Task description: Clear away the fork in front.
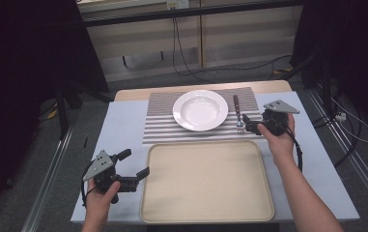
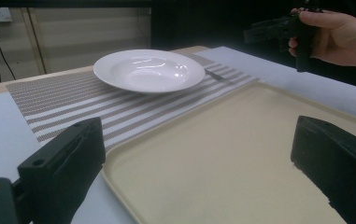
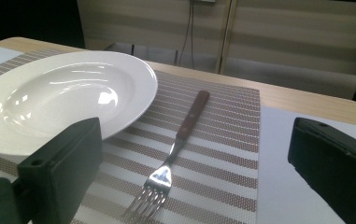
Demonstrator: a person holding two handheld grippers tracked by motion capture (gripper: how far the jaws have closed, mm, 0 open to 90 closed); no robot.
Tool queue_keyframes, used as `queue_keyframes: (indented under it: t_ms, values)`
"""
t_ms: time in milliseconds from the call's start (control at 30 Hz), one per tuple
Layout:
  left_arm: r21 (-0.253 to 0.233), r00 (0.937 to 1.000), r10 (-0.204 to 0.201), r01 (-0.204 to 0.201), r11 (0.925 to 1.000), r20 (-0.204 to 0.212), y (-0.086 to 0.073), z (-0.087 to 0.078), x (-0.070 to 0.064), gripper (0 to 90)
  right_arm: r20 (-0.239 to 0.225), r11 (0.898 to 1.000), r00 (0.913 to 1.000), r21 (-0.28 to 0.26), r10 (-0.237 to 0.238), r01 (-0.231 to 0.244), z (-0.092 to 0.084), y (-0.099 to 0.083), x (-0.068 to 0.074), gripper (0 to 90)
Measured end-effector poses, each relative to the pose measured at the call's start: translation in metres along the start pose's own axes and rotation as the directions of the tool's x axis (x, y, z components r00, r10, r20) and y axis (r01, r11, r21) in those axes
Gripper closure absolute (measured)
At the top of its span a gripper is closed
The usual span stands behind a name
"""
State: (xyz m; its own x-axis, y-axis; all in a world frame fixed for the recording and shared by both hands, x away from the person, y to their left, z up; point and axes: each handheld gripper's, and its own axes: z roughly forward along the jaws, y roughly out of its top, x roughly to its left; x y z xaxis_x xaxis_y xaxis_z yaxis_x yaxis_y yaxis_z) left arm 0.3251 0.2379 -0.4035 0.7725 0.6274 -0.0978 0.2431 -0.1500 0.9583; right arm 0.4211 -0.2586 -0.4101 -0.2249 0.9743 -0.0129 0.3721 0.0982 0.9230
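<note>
On the tabletop, high view:
Placemat: a striped placemat (image 1: 172, 128) lies along the far edge, its near edge just beside the tray.
Plate: a white deep plate (image 1: 200, 110) sits in the middle of the placemat.
Fork: a fork (image 1: 238, 113) with a dark wooden handle lies on the placemat's right part, just right of the plate and apart from it, tines toward the near edge.
Tray: a bare beige tray (image 1: 205, 181) fills the middle of the near edge.
Right gripper: the right gripper (image 1: 247, 125) is held just right of the fork's tines, at the placemat's near right corner; its jaws stand apart with nothing between them.
Left gripper: the left gripper (image 1: 135, 164) hangs near the near left corner, beside the tray's left rim, jaws wide and bare.

Left gripper view:
Jaws: the two black jaws stand far apart, gripping nothing; the tray (image 2: 241, 154) spreads between them.
Beyond: the plate (image 2: 150, 70) rests on the placemat (image 2: 73, 100), with a hand (image 2: 339, 37) holding the other gripper at upper right.

Right gripper view:
Jaws: both jaws spread wide, holding nothing.
Fork: the fork (image 3: 175, 147) lies flat on the placemat (image 3: 222, 154) between the jaws, tines nearest the camera, handle pointing toward the far edge.
Plate: the plate (image 3: 63, 98) sits just left of the fork, not touching it.
</note>
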Motion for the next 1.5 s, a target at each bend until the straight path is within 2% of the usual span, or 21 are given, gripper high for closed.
queue_keyframes:
  t_ms: [233, 400, 500, 600, 767, 867, 933, 1033, 1067, 1100, 1200, 1300, 1400, 1467, 1500]
  values:
    - [0.000, 1.0000, 0.001, -0.001, 1.0000, 0.001, 0.000, 0.000, 0.001, 3.3, 0.025, 1.000, 0.9997, 0.025, 0.007, -0.008, 0.018, 0.007, -0.002, 2.8]
    - [0.007, 0.9999, 0.010, -0.010, 0.9999, 0.002, 0.000, 0.000, 0.002, 3.3, 0.022, 0.999, 0.9997, 0.041, 0.000, -0.001, 0.029, 0.011, -0.002, 2.8]
    - [0.008, 1.0000, 0.003, -0.003, 1.0000, 0.002, 0.000, 0.000, 0.001, 3.3, 0.012, 0.998, 0.9998, 0.060, 0.014, -0.015, 0.033, 0.012, -0.003, 3.8]
    - [0.007, 1.0000, 0.005, -0.005, 1.0000, 0.003, 0.000, 0.000, 0.001, 3.3, 0.021, 0.997, 0.9995, 0.074, 0.025, -0.027, 0.038, 0.013, -0.007, 4.7]
    - [0.011, 1.0000, 0.003, -0.003, 0.9999, 0.001, -0.001, 0.000, 0.001, 3.3, 0.040, 0.994, 0.9981, 0.101, 0.047, -0.051, 0.046, 0.013, -0.011, 5.0]
    - [0.012, 1.0000, 0.002, -0.002, 0.9999, 0.001, -0.001, 0.000, 0.001, 3.4, 0.047, 0.992, 0.9981, 0.116, 0.038, -0.044, 0.051, 0.013, -0.012, 4.7]
    - [0.012, 1.0000, 0.001, -0.001, 0.9999, 0.002, -0.001, 0.001, 0.001, 3.4, 0.052, 0.991, 0.9974, 0.122, 0.051, -0.057, 0.054, 0.012, -0.012, 4.8]
    - [0.015, 1.0000, 0.001, -0.001, 0.9999, 0.000, -0.001, 0.000, 0.001, 3.3, 0.049, 0.985, 0.9979, 0.166, 0.043, -0.051, 0.061, 0.012, -0.012, 5.0]
    - [0.019, 1.0000, 0.005, -0.005, 0.9998, 0.001, -0.001, 0.000, 0.001, 3.3, 0.049, 0.985, 0.9979, 0.166, 0.043, -0.051, 0.061, 0.012, -0.012, 5.0]
    - [0.018, 1.0000, 0.004, -0.004, 0.9998, 0.000, -0.001, 0.001, 0.001, 3.3, 0.049, 0.983, 0.9984, 0.180, 0.026, -0.035, 0.064, 0.013, -0.012, 7.0]
    - [0.020, 1.0000, 0.004, -0.004, 0.9998, -0.001, -0.001, 0.001, 0.001, 3.3, 0.060, 0.982, 0.9979, 0.186, 0.026, -0.037, 0.068, 0.014, -0.012, 8.1]
    - [0.019, 1.0000, 0.009, -0.009, 0.9998, -0.003, -0.001, 0.001, 0.001, 3.4, 0.059, 0.977, 0.9961, 0.197, 0.066, -0.076, 0.073, 0.014, -0.015, 12.6]
    - [0.028, 0.9999, 0.009, -0.009, 0.9996, -0.005, -0.002, 0.001, 0.001, 3.4, 0.075, 0.971, 0.9958, 0.230, 0.053, -0.069, 0.078, 0.017, -0.018, 19.2]
    - [0.031, 1.0000, 0.009, -0.009, 0.9995, -0.003, -0.002, 0.001, 0.002, 3.4, 0.077, 0.973, 0.9949, 0.217, 0.065, -0.080, 0.079, 0.019, -0.020, 24.2]
    - [0.031, 1.0000, 0.008, -0.008, 0.9995, -0.002, -0.003, 0.002, 0.002, 3.4, 0.082, 0.970, 0.9938, 0.224, 0.075, -0.092, 0.080, 0.020, -0.020, 24.0]
